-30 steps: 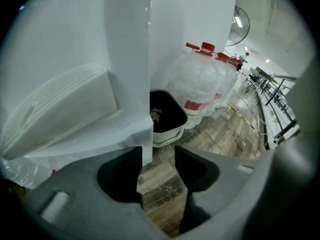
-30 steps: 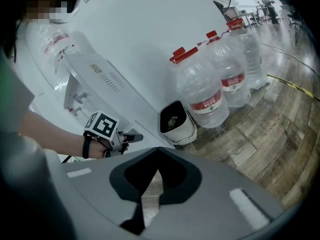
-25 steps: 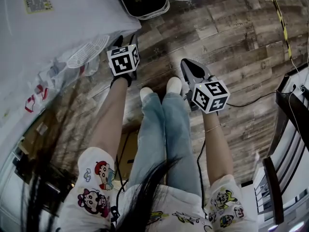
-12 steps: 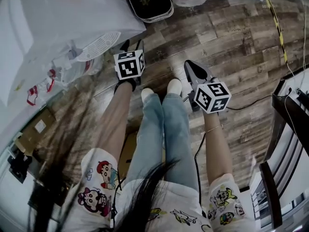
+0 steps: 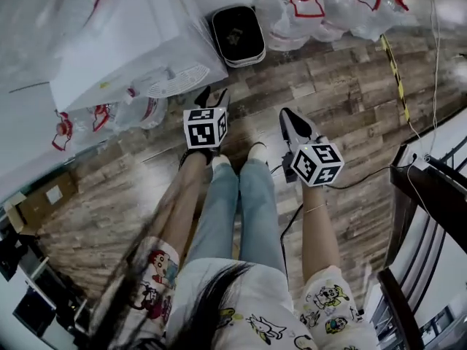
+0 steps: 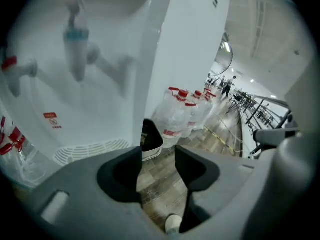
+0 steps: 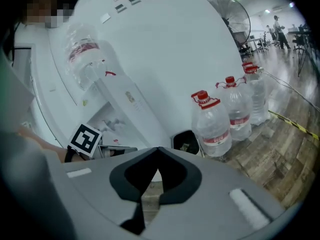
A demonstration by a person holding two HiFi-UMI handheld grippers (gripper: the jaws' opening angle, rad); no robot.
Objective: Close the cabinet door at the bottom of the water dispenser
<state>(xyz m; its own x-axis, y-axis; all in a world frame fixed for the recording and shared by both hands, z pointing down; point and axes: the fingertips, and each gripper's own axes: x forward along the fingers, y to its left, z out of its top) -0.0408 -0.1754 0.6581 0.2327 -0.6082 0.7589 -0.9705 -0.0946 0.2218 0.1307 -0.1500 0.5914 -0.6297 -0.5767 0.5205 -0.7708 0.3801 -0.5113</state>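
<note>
The white water dispenser [image 5: 124, 57] stands at the upper left of the head view, seen from above, with its round drip grille [image 5: 175, 81] facing me. Its bottom cabinet door cannot be made out in any view. My left gripper [image 5: 211, 97] hangs just in front of the grille, jaws open and empty. In the left gripper view the taps [image 6: 76, 49] and grille [image 6: 90, 151] fill the left side beyond the gripper [image 6: 156, 159]. My right gripper [image 5: 287, 115] is beside it to the right, shut on nothing. The right gripper view shows the gripper [image 7: 158, 151] and the dispenser's side [image 7: 165, 59].
A black bin [image 5: 238, 35] sits on the wooden floor right of the dispenser, with several large water bottles [image 5: 321, 6] beyond it. Yellow-black tape [image 5: 396, 71] runs along the floor. A black frame [image 5: 430, 188] stands at the right, a cardboard box [image 5: 40, 199] at the left.
Both grippers have risen and sit closer to the dispenser's front. The head view has swung so the water bottles show at the top. Neither gripper's jaws changed.
</note>
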